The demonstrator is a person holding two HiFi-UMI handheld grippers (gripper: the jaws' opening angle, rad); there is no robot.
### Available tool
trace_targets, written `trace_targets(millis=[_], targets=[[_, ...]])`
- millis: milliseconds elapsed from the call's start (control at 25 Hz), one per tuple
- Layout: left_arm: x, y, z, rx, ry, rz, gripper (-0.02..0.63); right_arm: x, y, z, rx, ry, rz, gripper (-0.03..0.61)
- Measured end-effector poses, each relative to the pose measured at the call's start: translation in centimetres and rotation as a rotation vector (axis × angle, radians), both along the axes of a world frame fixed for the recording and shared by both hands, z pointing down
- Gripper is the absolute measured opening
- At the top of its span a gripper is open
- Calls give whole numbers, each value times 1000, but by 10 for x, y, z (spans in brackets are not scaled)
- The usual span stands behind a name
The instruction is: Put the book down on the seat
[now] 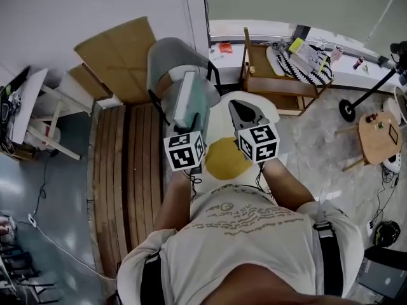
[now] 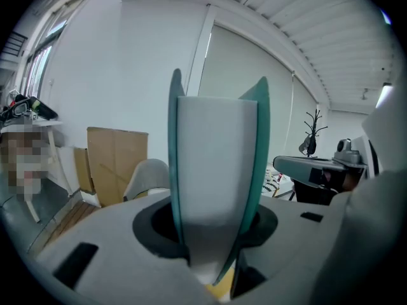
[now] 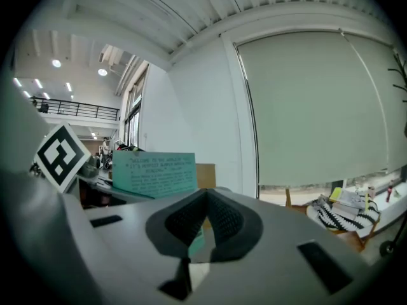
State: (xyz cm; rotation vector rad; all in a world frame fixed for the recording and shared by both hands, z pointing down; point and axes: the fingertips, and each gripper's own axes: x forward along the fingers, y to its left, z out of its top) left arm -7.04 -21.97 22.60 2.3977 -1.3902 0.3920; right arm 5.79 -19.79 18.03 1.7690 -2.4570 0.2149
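Observation:
A book [image 1: 189, 99] with teal covers and white pages stands on edge, spine end toward me, with my left gripper [image 1: 194, 124] shut on its near end. In the left gripper view the book [image 2: 216, 170] fills the gap between the jaws and sticks up past them. Below both grippers lies a white seat [image 1: 262, 104] with a round yellow cushion [image 1: 224, 160]. My right gripper [image 1: 240, 112] hovers over the seat just right of the book, jaws shut with nothing between them. From the right gripper [image 3: 205, 199] view the book's teal cover [image 3: 154, 173] shows at the left.
A grey shell chair [image 1: 166, 57] stands just beyond the book. Cardboard sheets [image 1: 119, 53] lean on the wall. A wooden slat platform [image 1: 126, 170] runs along the left. A wooden shelf unit [image 1: 280, 84] with striped cloth, a stand [image 1: 370, 94] and a small round table [image 1: 380, 135] lie right.

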Motion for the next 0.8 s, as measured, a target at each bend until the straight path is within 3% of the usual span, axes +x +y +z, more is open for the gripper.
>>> trace_targets(millis=[240,480,800], targets=[[14,-4,18,-47,-9,-37,167,12,-5,19,-43,5,-42,26],[32,15,65,-169,-28,-44,167,38,-1,61,-151,-4,-39,26],[33,29,132,-307,-38,-63,167,42,0,129,-273,8,-61,27]])
